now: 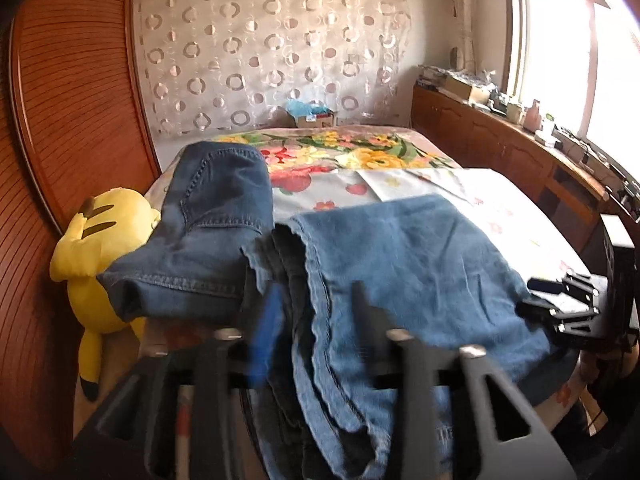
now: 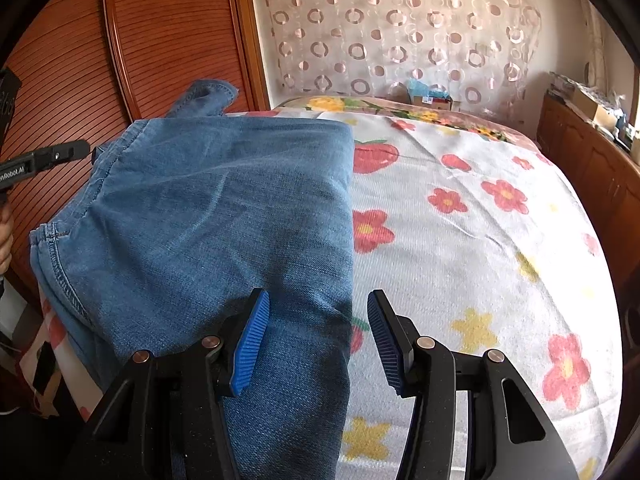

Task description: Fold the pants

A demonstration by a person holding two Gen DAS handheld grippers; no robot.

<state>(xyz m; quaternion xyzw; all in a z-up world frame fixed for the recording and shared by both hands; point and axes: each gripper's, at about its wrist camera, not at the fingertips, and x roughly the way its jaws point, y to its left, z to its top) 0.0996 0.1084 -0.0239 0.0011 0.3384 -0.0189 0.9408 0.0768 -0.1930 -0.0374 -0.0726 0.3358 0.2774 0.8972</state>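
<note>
Two pairs of denim trousers lie on the bed [image 2: 480, 240], and the fold looks well along. Far left of the left hand-held gripper [image 1: 312, 328] a yellow plush toy [image 1: 100, 252] leans against the ribbed wooden wardrobe door [image 1: 72, 100]. Just ahead and left of that gripper sits a darker pair of jeans [image 1: 208, 236], already folded into a thick bundle with stitched seams showing. Directly between and beyond its fingers lie the lighter blue pants [image 1: 400, 264], doubled over so that several wavy hem edges stack at the near left side. The left gripper's jaws stand apart, blurred, with cloth passing under them but no pad visibly pressing on it; no earlier view is there to say more. To the right of these pants the right hand-held gripper [image 2: 318, 340] appears as a dark shape in the left view; in its own view its ribbed blue pads [image 2: 250, 344] stand apart, the left pad over the soft, faintly creased denim and the right pad over the bedsheet, the pants' straight folded edge running between them, nothing clamped. Further right the sheet is white, finely ribbed cotton with red and yellow flowers. Judging from this, at least one fold is done; what may remain is another fold to match the darker bundle, and smoothing.
</note>
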